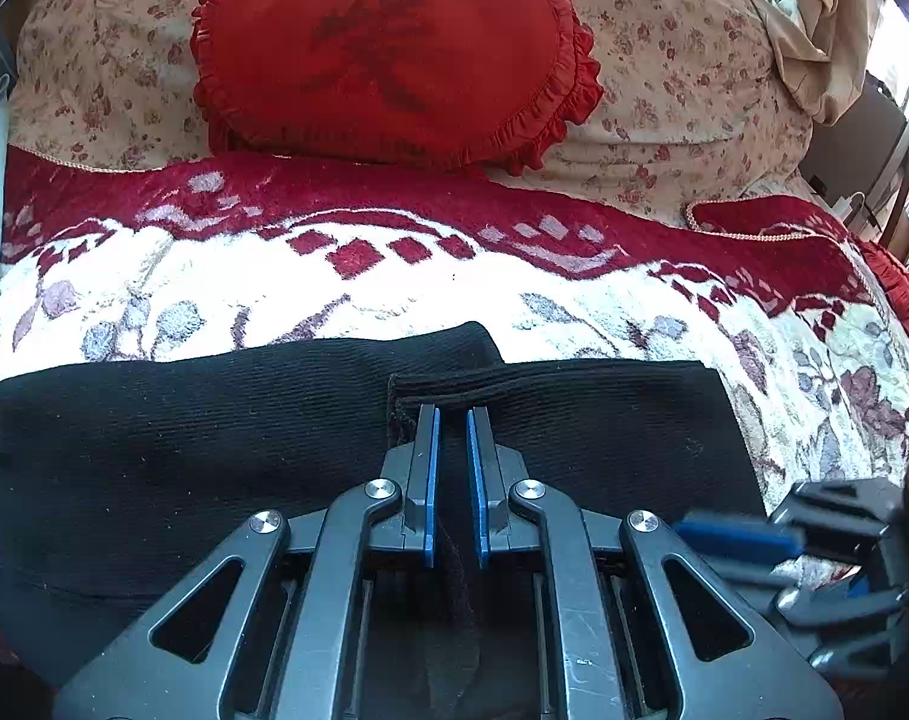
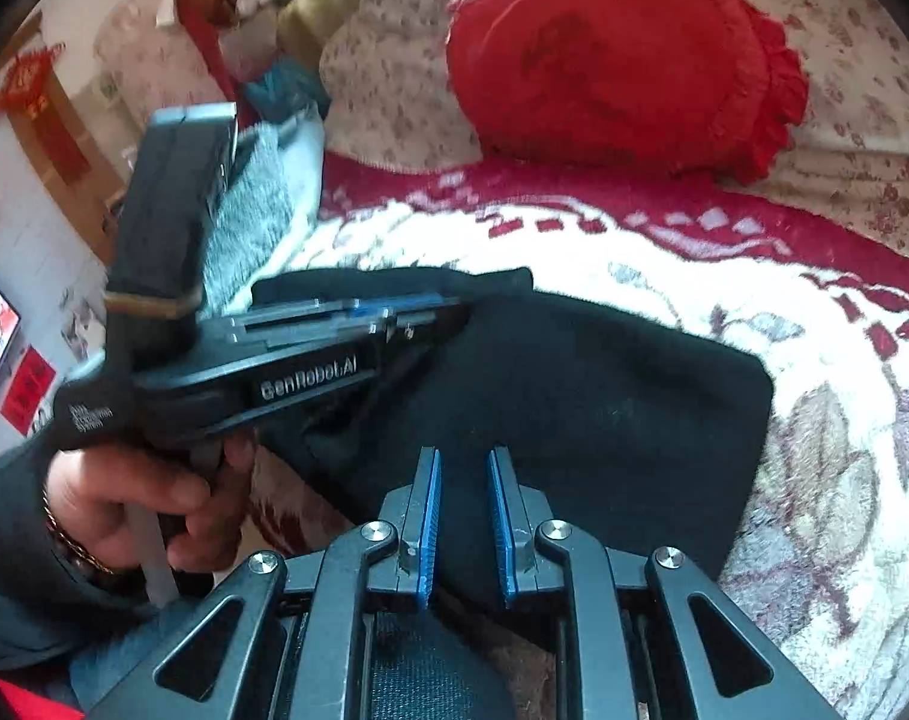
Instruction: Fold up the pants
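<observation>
Black knit pants [image 1: 214, 450] lie folded in a broad band on a patterned blanket [image 1: 394, 294]. My left gripper [image 1: 453, 411] is shut on a hemmed edge of the pants, and a strip of black cloth runs back between its blue pads. In the right wrist view the same gripper [image 2: 454, 309] reaches in from the left over the pants [image 2: 604, 390], held by a hand [image 2: 130, 504]. My right gripper [image 2: 463, 453] hovers over the near edge of the pants, open, with a clear gap between its pads and black cloth showing through it. It appears blurred at the lower right [image 1: 694, 546].
A red frilled cushion [image 1: 394, 54] leans on floral bedding [image 1: 682, 90] behind the blanket. The white and red blanket [image 2: 754, 312] spreads right of the pants. A grey cloth [image 2: 256, 204] lies at the bed's left side. A sleeve covers the lower left of the right wrist view.
</observation>
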Action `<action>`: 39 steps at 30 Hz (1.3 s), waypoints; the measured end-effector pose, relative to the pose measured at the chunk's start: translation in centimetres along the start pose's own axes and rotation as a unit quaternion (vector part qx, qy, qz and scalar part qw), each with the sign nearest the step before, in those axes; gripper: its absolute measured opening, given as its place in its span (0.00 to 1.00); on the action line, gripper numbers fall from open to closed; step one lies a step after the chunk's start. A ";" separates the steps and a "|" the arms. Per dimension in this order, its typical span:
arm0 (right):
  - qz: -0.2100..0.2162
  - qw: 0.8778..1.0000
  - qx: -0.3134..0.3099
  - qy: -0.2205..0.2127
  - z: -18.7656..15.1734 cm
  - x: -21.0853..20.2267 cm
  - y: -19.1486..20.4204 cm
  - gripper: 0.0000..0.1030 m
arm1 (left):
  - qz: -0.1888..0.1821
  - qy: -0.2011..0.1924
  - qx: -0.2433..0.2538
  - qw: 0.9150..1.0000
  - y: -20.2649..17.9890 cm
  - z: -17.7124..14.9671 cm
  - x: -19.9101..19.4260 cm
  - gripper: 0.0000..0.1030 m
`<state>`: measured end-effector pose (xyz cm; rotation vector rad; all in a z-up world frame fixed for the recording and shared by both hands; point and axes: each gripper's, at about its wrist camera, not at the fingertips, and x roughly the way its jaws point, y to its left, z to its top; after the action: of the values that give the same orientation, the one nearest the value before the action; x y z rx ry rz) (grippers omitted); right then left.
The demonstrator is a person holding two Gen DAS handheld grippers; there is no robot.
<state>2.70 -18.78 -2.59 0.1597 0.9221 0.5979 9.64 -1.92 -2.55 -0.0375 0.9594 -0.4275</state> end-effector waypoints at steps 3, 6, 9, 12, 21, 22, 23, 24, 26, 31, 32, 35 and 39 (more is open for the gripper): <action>-0.003 0.999 0.005 -0.054 0.3 -2.1 0.0 0.14 | -0.003 0.000 -0.002 1.000 0.1 0.0 -0.1 0.08; -0.012 0.993 0.043 -0.114 0.6 -3.8 -1.0 0.14 | -0.004 0.000 -0.003 1.000 0.2 0.0 0.0 0.08; -0.054 0.984 0.095 -0.139 0.6 -4.6 -3.0 0.14 | -0.007 -0.002 -0.006 1.000 0.2 0.0 0.0 0.08; -0.080 0.974 0.144 -0.157 0.5 -5.2 -4.8 0.14 | -0.012 -0.003 -0.009 1.000 0.3 0.0 -0.1 0.08; -0.164 0.962 0.191 -0.102 -0.6 -4.2 -7.4 0.14 | -0.083 -0.024 -0.055 0.995 2.5 0.0 -2.8 0.39; -0.168 0.962 0.195 -0.090 -0.7 -4.0 -7.6 0.14 | -0.085 -0.032 -0.058 0.994 2.7 -0.1 -3.3 0.46; -0.171 0.962 0.198 -0.078 -1.1 -3.7 -7.8 0.14 | -0.092 -0.038 -0.062 0.993 2.9 -0.3 -4.1 0.49; -0.177 0.962 0.200 -0.064 -1.3 -3.3 -7.9 0.15 | -0.101 -0.039 -0.064 0.992 3.1 -0.5 -4.7 0.51; -0.188 0.961 0.197 -0.055 -1.4 -3.0 -8.0 0.15 | -0.123 -0.040 -0.075 0.989 4.0 -1.1 -6.2 0.53; -0.196 0.960 0.193 -0.052 -1.6 -3.0 -7.9 0.17 | -0.160 -0.057 -0.155 0.973 8.9 -5.3 -10.5 0.59; -0.194 0.960 0.196 -0.052 -1.6 -3.0 -8.1 0.18 | -0.162 -0.061 -0.190 0.966 10.7 -6.9 -11.4 0.59; -0.193 0.959 0.201 -0.053 -1.7 -3.0 -8.1 0.18 | -0.150 -0.093 -0.269 0.947 15.2 -10.8 -14.0 0.59; -0.196 0.959 0.198 -0.051 -1.7 -3.0 -8.0 0.18 | -0.126 -0.123 -0.377 0.910 20.6 -14.5 -14.6 0.64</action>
<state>3.36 -27.26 -4.53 0.3532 0.9332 0.0322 -2.26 24.62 -3.95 -0.9075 0.8227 -0.2559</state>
